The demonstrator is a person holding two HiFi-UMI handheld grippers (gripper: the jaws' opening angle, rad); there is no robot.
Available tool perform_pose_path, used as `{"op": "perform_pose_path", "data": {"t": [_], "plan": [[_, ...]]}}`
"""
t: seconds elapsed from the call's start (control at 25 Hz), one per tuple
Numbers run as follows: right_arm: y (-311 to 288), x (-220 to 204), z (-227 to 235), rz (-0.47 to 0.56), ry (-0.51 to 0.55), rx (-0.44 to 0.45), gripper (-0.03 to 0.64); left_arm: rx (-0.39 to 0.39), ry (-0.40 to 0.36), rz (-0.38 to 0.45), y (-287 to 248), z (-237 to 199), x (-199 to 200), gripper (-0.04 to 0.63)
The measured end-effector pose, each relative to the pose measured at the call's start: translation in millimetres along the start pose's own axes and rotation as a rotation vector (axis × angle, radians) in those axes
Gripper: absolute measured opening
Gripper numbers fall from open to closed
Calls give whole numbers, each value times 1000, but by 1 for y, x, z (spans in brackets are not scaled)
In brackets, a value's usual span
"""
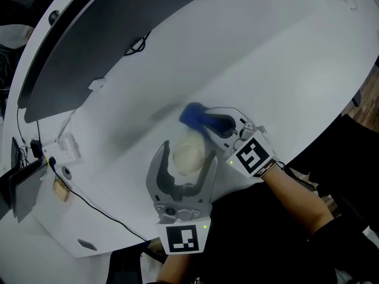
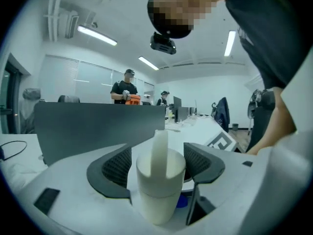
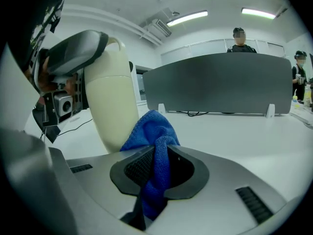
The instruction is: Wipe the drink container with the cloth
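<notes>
A cream cylindrical plastic drink container (image 2: 156,180) stands between the left gripper's (image 2: 156,151) jaws. A bunched blue knit cloth (image 3: 154,146), clamped in the right gripper (image 3: 159,153), sits just beside it.

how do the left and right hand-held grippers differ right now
The left hand-held gripper has its jaws wide apart around the cream drink container, pads apparently not pressing it; the right hand-held gripper has its jaws shut on the blue cloth. The left one straddles a tall rigid thing; the right one pinches a soft bunched fold. Both reach over the white table, close together, the cloth beside the container.
</notes>
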State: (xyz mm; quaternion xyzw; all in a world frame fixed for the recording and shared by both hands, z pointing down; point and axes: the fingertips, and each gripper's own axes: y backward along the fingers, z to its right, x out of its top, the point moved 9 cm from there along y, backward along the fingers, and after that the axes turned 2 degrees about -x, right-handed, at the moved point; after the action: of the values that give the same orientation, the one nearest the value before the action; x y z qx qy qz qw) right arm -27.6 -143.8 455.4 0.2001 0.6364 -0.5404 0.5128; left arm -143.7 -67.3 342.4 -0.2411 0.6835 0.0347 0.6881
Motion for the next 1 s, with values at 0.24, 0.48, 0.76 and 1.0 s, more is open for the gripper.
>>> {"op": "perform_pose_path", "data": {"t": [0.24,0.48,0.76,1.0], "plan": [[1,1,-2,3,-19,-19,44,68,18,-28,-4,2,-1,288],[14,7,-4,46,-101,-43,44,-252,-103,36,-3,-11,-4,287],[61,60,-7,236,-212,-164,45,-532,-184,25,-14,-23,1,287],[75,82,-18,352,-201,-173,45,-620,-210,31,-17,-27,2,287]]}}
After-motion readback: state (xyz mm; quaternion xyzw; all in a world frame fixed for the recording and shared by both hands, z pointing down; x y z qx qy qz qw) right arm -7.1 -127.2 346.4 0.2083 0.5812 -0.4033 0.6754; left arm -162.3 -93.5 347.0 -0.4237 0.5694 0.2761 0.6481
